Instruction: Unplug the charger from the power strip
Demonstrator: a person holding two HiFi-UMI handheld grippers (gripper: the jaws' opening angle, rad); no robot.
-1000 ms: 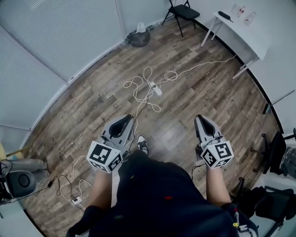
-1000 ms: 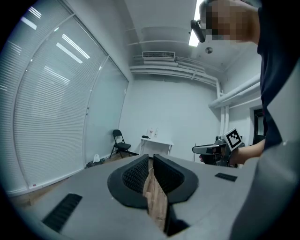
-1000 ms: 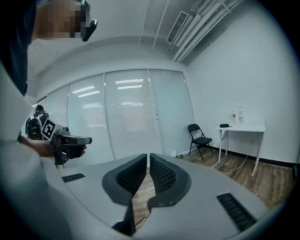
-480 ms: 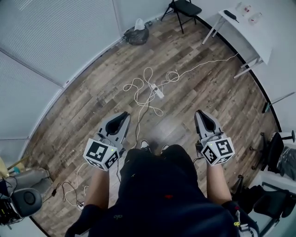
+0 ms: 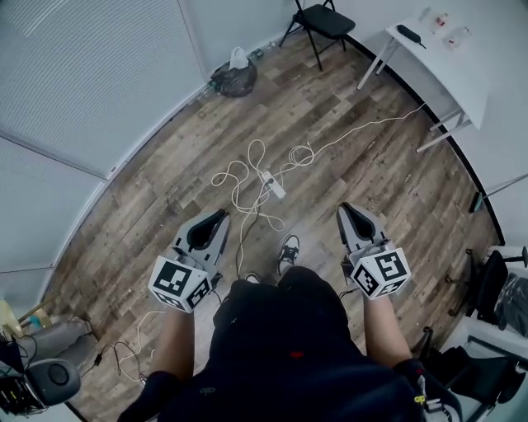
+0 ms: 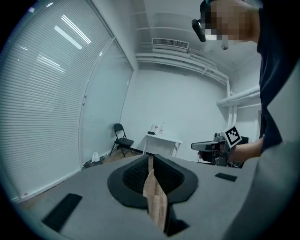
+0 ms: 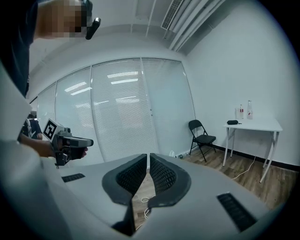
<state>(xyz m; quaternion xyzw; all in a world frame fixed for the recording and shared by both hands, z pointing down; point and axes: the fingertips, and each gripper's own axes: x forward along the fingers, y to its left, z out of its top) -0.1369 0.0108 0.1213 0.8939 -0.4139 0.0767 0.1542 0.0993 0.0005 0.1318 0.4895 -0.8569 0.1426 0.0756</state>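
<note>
A white power strip [image 5: 271,184] lies on the wooden floor ahead of me, with loops of white cable [image 5: 239,177] around it. It is too small in the head view to make out the charger on it. My left gripper [image 5: 219,216] and right gripper [image 5: 345,209] are held out level at waist height, well short of the strip and to either side of it. In the left gripper view the left gripper [image 6: 150,157] has its pads together and holds nothing. The right gripper [image 7: 147,155] is shut and empty too, with a bit of white cable [image 7: 144,206] on the floor below it.
A black folding chair [image 5: 318,21] and a white table [image 5: 450,62] stand at the far wall. A dark bag [image 5: 231,78] lies by the blinds. Another cable and plug [image 5: 124,350] lie at the lower left, and dark office chairs [image 5: 495,280] at the right. One shoe [image 5: 288,250] steps forward.
The person has walked forward, so the power strip and cables have come nearer in the head view. Both grippers travelled along, still level and still shut.
</note>
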